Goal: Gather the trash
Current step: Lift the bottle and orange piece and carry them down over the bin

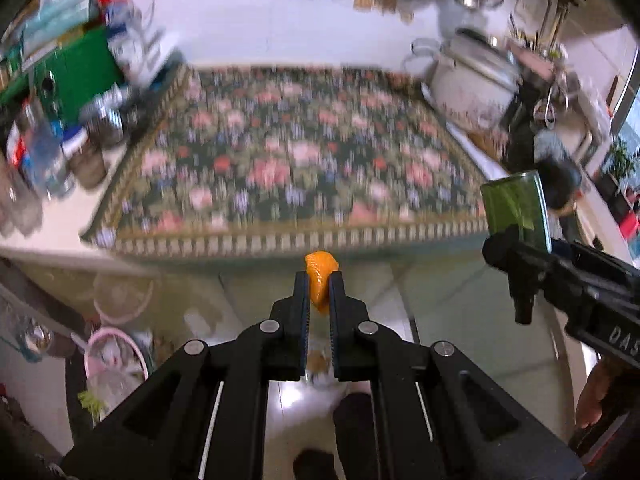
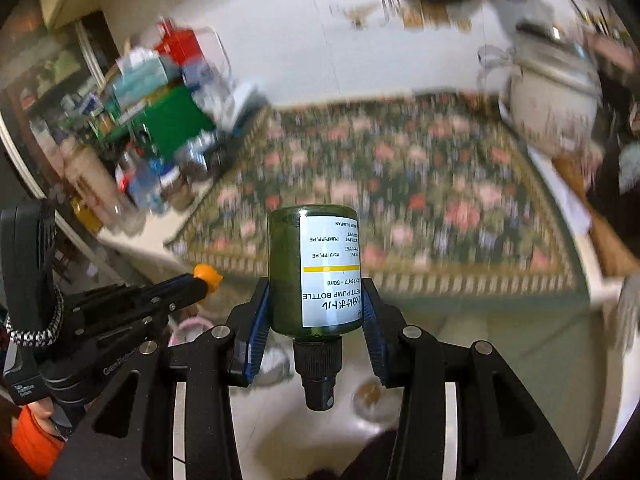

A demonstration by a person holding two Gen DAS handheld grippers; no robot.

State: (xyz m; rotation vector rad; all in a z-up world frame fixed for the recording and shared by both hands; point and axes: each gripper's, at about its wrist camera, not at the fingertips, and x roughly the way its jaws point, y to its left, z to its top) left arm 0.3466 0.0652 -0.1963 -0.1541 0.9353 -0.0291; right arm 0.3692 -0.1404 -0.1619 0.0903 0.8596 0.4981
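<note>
Floral cloth [image 1: 288, 160] and clutter [image 1: 60, 92] — motion-blurred.

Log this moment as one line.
left gripper: shut on orange peel | right gripper: shut on green bottle, pump end toward camera | floral mat: bare | view: blurred

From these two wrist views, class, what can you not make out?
- Clutter left of the floral mat: motion-blurred in both views, items unreadable.
- Orange scrap: its lower part hidden between the left gripper's fingers.
- Green pump bottle: left wrist view shows only its base end; the right gripper covers the rest.
</note>
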